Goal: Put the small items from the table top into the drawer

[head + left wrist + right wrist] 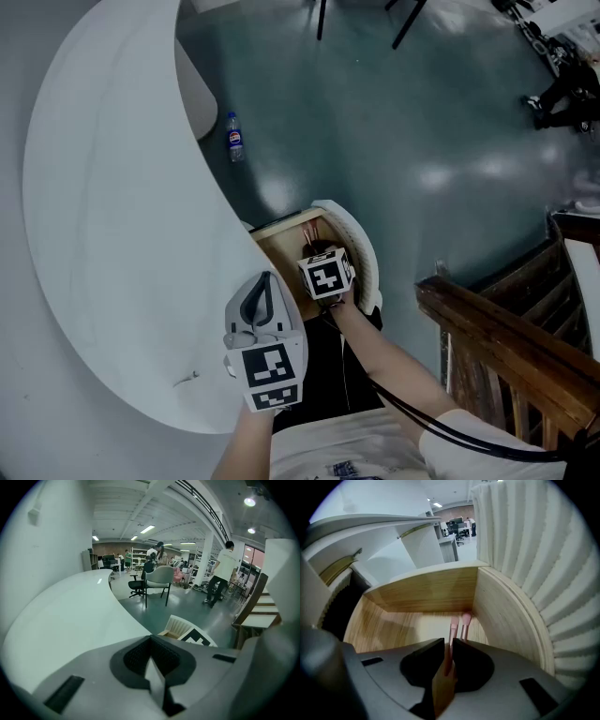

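Brushes (453, 627) — rt gripper view only

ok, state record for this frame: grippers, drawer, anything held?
left gripper: shut, empty, above the table
right gripper: shut on a pink brush, reaching down into the drawer
drawer: open, wooden inside
second brush: pink, beside the held one; held or lying there, cannot tell
floor: bottle beyond the table
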Available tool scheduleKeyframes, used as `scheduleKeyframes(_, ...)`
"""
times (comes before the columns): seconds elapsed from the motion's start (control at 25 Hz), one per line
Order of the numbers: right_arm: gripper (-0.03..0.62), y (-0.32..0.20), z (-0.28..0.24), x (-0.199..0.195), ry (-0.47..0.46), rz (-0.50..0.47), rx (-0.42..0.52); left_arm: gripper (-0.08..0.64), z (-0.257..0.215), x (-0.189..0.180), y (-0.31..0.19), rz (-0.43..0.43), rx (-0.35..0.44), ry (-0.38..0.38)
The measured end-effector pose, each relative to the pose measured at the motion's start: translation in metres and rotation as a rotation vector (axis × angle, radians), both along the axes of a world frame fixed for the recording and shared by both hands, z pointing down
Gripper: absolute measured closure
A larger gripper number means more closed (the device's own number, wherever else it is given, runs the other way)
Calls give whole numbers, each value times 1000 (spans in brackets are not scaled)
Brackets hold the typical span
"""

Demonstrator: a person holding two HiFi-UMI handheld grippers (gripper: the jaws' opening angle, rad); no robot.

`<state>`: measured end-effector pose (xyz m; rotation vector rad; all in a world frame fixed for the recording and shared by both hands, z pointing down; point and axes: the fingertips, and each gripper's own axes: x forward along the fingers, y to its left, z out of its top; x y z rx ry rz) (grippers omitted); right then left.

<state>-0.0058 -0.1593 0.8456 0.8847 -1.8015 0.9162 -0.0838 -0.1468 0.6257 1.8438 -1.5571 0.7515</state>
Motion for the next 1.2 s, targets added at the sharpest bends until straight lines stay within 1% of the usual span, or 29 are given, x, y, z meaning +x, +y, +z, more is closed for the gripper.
scheduleKeyframes(0.24, 531, -4, -17, 0, -22, 4, 34, 526, -1, 1, 0, -1, 6, -15)
scheduleKeyframes(0.36, 532, -4, -30, -3, -52, 6, 52, 526, -3, -2, 7, -19, 8, -29)
scheduleKeyframes(0.44, 532, -1, -41, -7, -78, -4, 68, 526, -6, -2, 16, -40, 9, -23)
scheduleKeyframes(0.64, 532, 11, -85, -15, -157, -30, 112, 526, -25, 8, 35, -74, 27, -14)
scheduleKeyframes(0.8, 532, 19, -130, -18, -212, -91, 168, 526, -51, 13, 45, -123, 71, -18)
scheduleKeyframes(0.92, 532, 31, -163, -8, -233, -123, 196, 526, -74, 15, 59, -161, 96, -19)
scheduleKeyframes(1.04, 532, 48, -200, 11, -255, -148, 219, 526, -101, 18, 78, -202, 127, -29)
scheduleKeyframes(1.2, 532, 69, -250, 42, -296, -173, 273, 526, -134, 36, 99, -228, 179, -39)
